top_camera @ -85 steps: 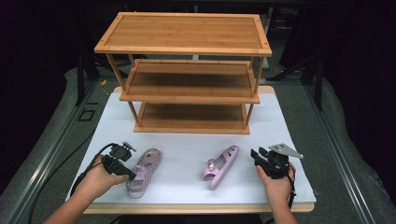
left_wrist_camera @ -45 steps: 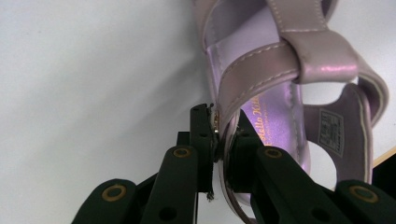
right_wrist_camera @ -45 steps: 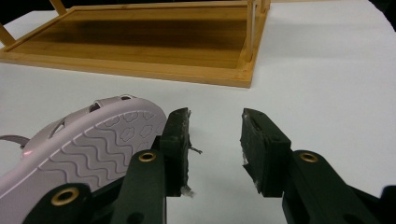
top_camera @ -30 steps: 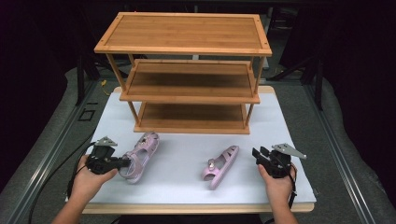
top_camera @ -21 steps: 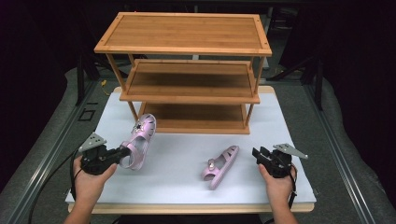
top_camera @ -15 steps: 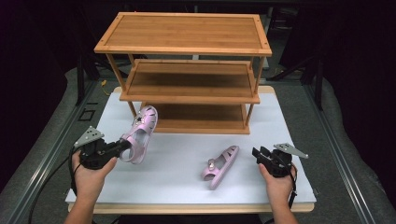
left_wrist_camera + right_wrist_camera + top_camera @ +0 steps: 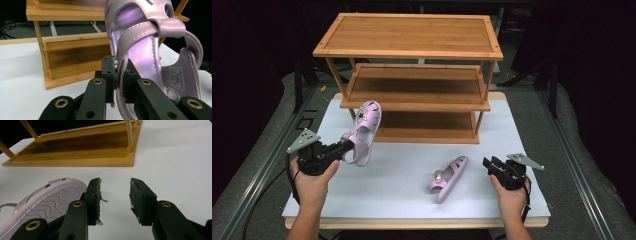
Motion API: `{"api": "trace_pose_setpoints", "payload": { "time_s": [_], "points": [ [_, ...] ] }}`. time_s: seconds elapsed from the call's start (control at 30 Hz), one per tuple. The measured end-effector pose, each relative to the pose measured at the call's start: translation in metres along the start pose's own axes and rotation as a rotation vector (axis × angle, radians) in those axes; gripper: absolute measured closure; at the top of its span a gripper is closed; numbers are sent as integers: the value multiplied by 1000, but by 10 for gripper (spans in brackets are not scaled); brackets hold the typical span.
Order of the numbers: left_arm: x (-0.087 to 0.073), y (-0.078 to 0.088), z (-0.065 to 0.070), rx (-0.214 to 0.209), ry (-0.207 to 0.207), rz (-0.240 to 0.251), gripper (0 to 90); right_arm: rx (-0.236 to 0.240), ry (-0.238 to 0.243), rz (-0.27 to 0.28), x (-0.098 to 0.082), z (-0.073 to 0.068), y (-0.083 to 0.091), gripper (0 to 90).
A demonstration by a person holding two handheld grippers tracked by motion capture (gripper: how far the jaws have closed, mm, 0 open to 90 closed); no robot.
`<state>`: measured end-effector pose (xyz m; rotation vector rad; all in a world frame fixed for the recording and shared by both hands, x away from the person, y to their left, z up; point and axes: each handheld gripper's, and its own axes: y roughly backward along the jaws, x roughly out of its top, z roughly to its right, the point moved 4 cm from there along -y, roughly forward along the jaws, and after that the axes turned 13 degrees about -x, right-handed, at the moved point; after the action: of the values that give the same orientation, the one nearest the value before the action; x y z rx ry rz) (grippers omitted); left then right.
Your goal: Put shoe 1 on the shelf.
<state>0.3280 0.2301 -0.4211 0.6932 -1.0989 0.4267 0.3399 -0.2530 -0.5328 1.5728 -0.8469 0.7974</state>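
A pink sandal [image 7: 364, 131] hangs in the air left of centre, toe tilted up toward the wooden rack [image 7: 412, 75]. My left gripper [image 7: 343, 146] is shut on it; in the left gripper view the jaws pinch the side wall of the sandal [image 7: 150, 50] near the heel strap, at my left gripper [image 7: 119, 80]. A second pink sandal [image 7: 448, 178] lies on its side on the white table [image 7: 402, 165]. My right gripper [image 7: 488, 164] rests just right of it, open and empty. In the right gripper view the sole of that sandal [image 7: 50, 200] lies left of my right gripper [image 7: 115, 200].
The three-tier wooden rack stands at the back of the table, with bare shelves; its bottom shelf [image 7: 75, 150] lies beyond the right gripper and its left post [image 7: 41, 50] is beyond the held sandal. Dark floor and metal rails surround the table.
My left gripper took the left sandal off the table and raised it, swinging its toe up toward the rack. The right gripper and the second sandal stayed put.
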Motion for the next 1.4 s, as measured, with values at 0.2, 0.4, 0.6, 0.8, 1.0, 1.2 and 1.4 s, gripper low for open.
{"api": "trace_pose_setpoints", "payload": {
  "time_s": [0.2, 0.4, 0.6, 0.8, 1.0, 1.2, 1.4],
  "points": [
    [2, -5, 0, -2, -1, -4, 832, 2, 3, -13, -1, 0, -1, 605],
    [19, -25, -2, 0, 3, -12, 833, -7, 17, 3, 0, -1, -1, 604],
    [51, -53, -3, 35, 6, 11, 833, -6, 20, 4, 1, -1, -1, 604],
    [80, -83, -6, 87, 25, 37, 832, -3, 12, -3, 1, 1, 1, 603],
    [100, -109, -12, 128, 55, 76, 832, 6, 12, 6, 1, 0, 0, 604],
    [111, -134, -15, 184, 76, 68, 831, 18, 12, 6, 0, -3, 0, 604],
    [111, -151, -25, 225, 103, 45, 830, 25, 1, 14, 0, -3, 0, 606]
  ]
}}
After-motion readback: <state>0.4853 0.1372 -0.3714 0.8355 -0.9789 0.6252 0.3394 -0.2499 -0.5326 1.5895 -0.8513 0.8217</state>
